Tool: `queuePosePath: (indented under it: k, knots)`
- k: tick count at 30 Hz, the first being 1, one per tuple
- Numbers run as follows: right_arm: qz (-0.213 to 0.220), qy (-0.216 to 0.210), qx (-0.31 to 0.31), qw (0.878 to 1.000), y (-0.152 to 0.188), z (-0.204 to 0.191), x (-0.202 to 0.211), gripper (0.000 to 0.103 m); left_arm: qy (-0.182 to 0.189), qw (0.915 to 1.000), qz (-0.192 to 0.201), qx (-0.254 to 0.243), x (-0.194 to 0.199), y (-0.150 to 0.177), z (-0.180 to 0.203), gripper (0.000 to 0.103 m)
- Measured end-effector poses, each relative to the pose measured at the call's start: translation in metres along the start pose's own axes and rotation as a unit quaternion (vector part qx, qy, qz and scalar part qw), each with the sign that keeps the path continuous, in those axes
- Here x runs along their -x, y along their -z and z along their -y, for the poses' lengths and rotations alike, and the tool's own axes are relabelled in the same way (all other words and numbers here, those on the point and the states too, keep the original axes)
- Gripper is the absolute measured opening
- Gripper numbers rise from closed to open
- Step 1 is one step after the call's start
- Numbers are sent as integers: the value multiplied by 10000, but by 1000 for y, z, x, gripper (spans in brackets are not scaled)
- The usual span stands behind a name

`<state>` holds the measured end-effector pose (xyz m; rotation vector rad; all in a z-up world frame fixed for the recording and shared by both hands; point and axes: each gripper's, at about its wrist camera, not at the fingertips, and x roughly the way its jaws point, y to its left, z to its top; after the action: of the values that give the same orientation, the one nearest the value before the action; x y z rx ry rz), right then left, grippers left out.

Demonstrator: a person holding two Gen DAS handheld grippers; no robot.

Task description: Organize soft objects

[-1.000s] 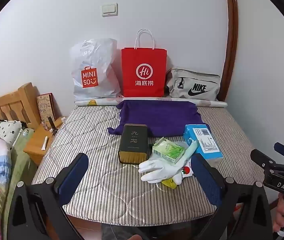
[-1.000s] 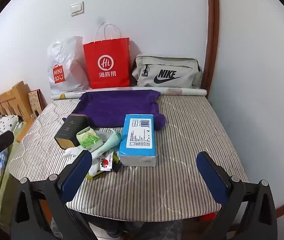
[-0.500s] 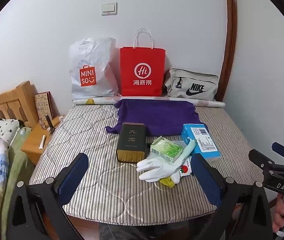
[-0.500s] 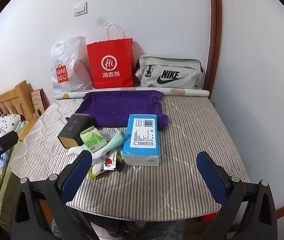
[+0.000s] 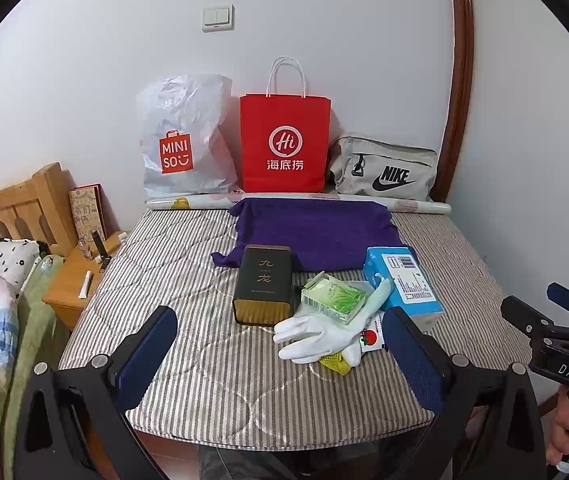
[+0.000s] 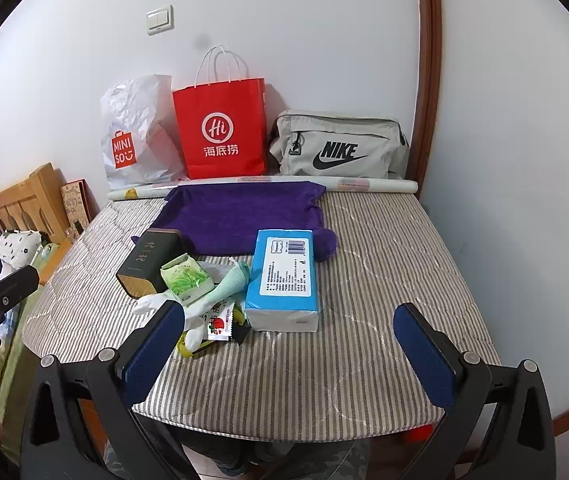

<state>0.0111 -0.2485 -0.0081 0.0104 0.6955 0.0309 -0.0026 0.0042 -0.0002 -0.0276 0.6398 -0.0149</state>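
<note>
purple towel point(image 5: 316, 232): matt cloth | tissue pack point(image 6: 284, 276): glossy plastic | glove point(image 5: 316, 336): smooth rubber

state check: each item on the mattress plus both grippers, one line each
left gripper: open, empty
right gripper: open, empty
purple cloth: spread flat
dark tin: lying flat, closed
white glove: limp, on the pile
green packet: tilted on the pile
blue tissue pack: lying flat, sealed
red paper bag: upright against wall

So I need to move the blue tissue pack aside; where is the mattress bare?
Bare striped mattress lies right of the blue tissue pack, and left of the dark tin. Crowded between tin and pack: white glove, green packet.
</note>
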Motion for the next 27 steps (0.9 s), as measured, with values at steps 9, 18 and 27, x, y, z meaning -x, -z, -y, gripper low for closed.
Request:
queuePosePath:
  k: [9,18,27]
  knots:
    - [-10,12,27,10000,0,-1,0,103,9,10000,4,-14,1,-1,0,103]
    - [4,16,36,10000,0,0,0,103,-1,10000,6,-32,2,-1,0,103]
    - [8,7,52,10000,0,-2,1,103,-30,10000,16,-39,1,0,0,103]
